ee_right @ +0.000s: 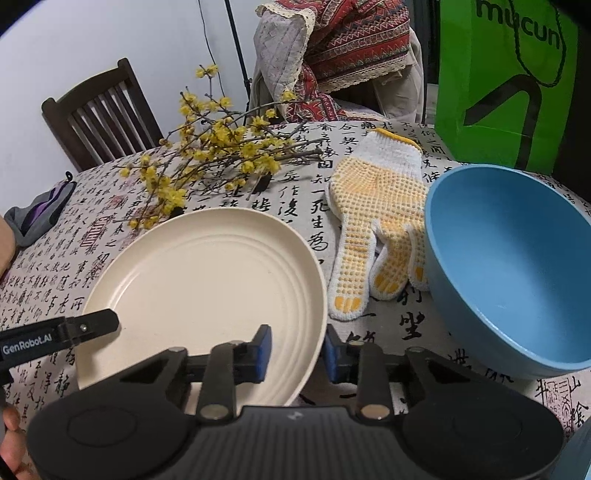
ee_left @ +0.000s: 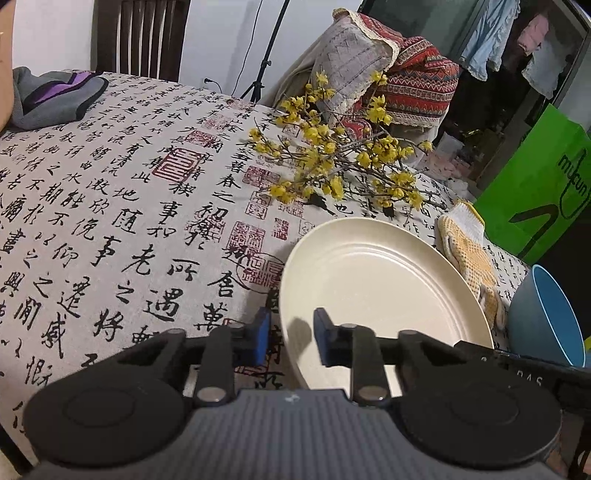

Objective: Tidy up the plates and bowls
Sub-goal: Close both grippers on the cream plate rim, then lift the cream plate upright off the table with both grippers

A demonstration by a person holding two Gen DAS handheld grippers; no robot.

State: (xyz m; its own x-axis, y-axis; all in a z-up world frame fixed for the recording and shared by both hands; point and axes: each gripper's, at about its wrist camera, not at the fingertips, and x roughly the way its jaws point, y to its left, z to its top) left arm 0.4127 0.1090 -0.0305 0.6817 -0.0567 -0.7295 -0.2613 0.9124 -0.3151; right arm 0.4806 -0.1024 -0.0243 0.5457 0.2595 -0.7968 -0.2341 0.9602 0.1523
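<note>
My left gripper [ee_left: 291, 338] and right gripper [ee_right: 297, 349] both straddle the plate [ee_right: 207, 280], clenched on its near rim at opposite sides. The plate lies flat on the table [ee_left: 110, 206]. The bowl [ee_right: 517, 266] stands just right, nearer my right gripper.

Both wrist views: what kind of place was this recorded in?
Most likely a home dining area. A table under a calligraphy-print tablecloth has a dark wooden chair drawn up to it, and clothes hang in the background beside a tripod stand.
</note>
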